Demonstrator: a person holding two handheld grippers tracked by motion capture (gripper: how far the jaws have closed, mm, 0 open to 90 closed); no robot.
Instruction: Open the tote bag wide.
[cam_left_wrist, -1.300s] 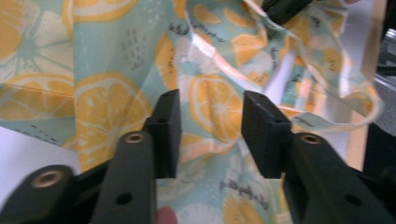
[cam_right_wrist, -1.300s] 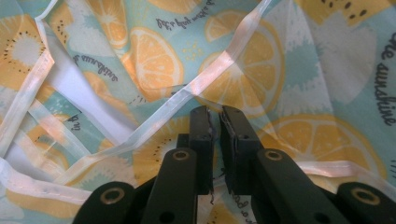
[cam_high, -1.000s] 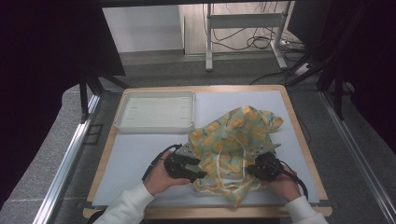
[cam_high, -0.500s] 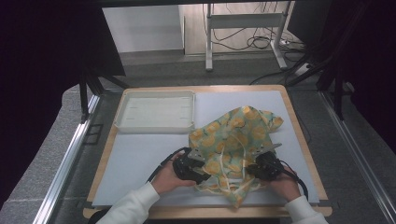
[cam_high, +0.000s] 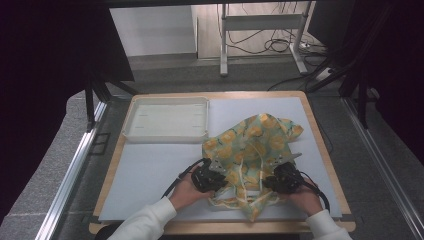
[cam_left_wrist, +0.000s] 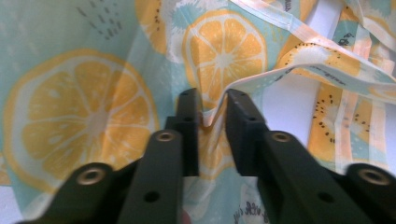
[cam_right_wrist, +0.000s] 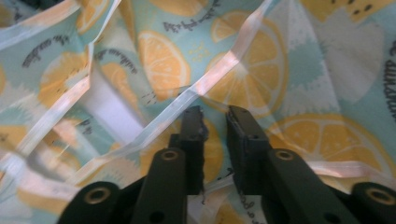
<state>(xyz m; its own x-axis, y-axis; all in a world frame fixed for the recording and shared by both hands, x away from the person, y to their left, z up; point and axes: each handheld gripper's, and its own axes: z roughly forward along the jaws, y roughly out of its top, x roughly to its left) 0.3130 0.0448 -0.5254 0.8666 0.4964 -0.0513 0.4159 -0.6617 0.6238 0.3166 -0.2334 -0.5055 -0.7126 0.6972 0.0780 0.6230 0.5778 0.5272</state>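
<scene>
The left gripper (cam_left_wrist: 212, 105) is pinching a raised fold of the pale teal cloth printed with orange slices and trimmed in peach binding tape (cam_high: 252, 150), its jaws nearly closed with the fabric ridge caught between them, as its own view is showing. The right gripper (cam_right_wrist: 215, 116) is sitting with its jaws close together over the same cloth; a thin bit of fabric seems to be lying in the gap, but I cannot tell whether it is truly gripped. In the high view the left gripper (cam_high: 207, 177) and right gripper (cam_high: 284, 179) are working at the two near sides of the crumpled cloth, which is lying heaped toward the counter's near right corner. Holding it at two spread points probably means the person is preparing to lift or spread it flat, since one grip alone would leave it bunched. The loose peach straps (cam_right_wrist: 205, 84) are crossing the fabric and could tangle. A shallow white plastic tray (cam_high: 167, 120) is waiting empty toward the counter's far left corner, well apart from the cloth.
</scene>
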